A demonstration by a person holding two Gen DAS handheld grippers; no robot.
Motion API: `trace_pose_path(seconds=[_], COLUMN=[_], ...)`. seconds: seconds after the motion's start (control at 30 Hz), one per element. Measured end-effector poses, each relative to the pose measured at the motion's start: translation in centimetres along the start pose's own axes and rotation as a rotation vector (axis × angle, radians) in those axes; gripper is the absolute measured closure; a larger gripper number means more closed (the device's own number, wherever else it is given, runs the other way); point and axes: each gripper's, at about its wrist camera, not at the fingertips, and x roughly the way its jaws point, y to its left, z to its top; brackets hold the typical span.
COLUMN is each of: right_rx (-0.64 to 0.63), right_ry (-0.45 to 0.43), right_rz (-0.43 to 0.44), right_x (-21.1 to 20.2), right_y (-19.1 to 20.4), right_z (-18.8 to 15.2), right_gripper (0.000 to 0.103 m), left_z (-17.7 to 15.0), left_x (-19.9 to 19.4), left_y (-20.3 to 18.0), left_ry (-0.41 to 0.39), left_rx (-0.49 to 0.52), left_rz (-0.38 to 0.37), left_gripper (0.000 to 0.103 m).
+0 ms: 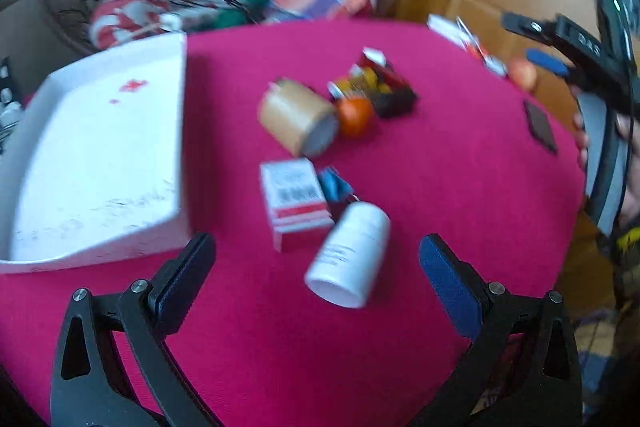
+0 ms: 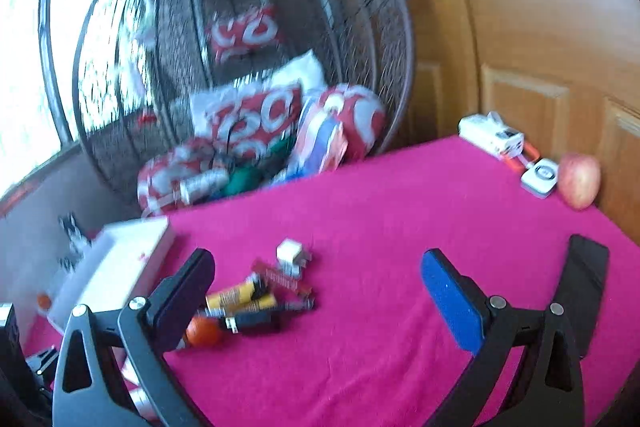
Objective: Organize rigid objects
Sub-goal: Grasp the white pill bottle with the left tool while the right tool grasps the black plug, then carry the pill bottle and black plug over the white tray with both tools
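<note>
I hold left gripper [image 1: 316, 267] agape, empty | right gripper [image 2: 318, 279] agape | white bottle [image 1: 349, 254]: light, stiff, slick; I'd grab mid-body.

Left gripper [image 1: 316, 267] and right gripper [image 2: 318, 281] both hover with jaws spread wide, holding nothing.

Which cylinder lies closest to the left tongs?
The white bottle, on its side just ahead of the left tongs; the tan cardboard tube lies farther off.
</note>
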Motion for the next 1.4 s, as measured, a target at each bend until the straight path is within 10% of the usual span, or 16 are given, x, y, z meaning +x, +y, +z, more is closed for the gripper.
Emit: trace_pose_path(seconds=[0.33, 0.53, 0.7, 0.9, 1.4], right_rx=[-0.122, -0.148, -0.227, -0.208, -0.122], right_ry=[0.200, 0.326, 0.361, 0.404, 0.247], right_rz=[0.041, 0.137, 0.131, 0.101, 0.139], right_x=[4.5, 7.2, 8.8, 11.2, 5.8], right_y=[1.8, 3.6, 6.2, 6.9, 5.3], right_z=[-3.6, -4.3, -5.0, -5.3, -3.4], right_gripper=[0.001, 0.024, 0.034, 0.050, 0.061], left_z=[-0.8, -0.8, -0.6, -0.7, -0.1], left_x=[2.5, 3.5, 3.3, 3.1, -1.3], left_y=[-2.9, -3.5, -2.9, -2.8, -3.4], left_ry=[0.105, 0.116, 0.104, 0.097, -0.069], left_rx=[0.080, 0.112, 0.084, 0.076, 0.092], left_rz=[-0.028, -0.002, 0.006, 0.010, 0.039], left_gripper=[0.023, 0.032, 0.063, 0.065, 0.067])
